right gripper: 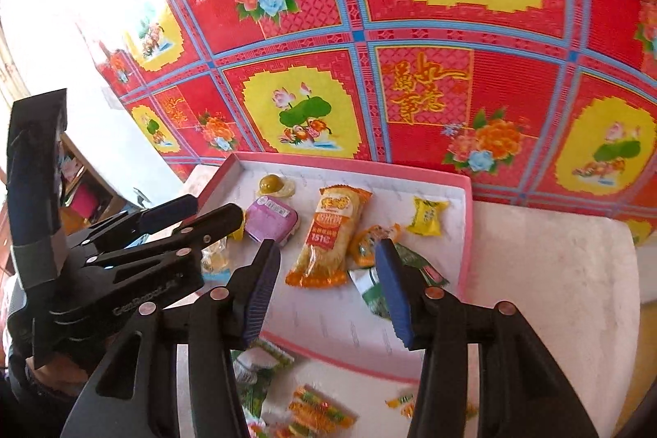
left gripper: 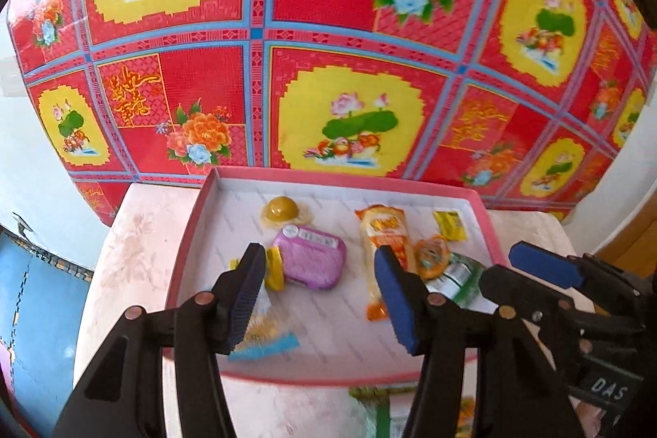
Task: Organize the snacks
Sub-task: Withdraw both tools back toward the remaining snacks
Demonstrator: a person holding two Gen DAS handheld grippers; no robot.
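Both grippers hang over a pink tray (left gripper: 193,228) with their jaws apart and nothing between them. Just past the left gripper (left gripper: 320,274) lie a purple pack (left gripper: 314,259) and a round yellow jelly cup (left gripper: 281,210). Past the right gripper (right gripper: 328,253) lies a long orange snack bag (right gripper: 328,232), with a small yellow candy (right gripper: 427,216) farther off to its right. More snacks (right gripper: 316,413) lie outside the tray, under the right gripper.
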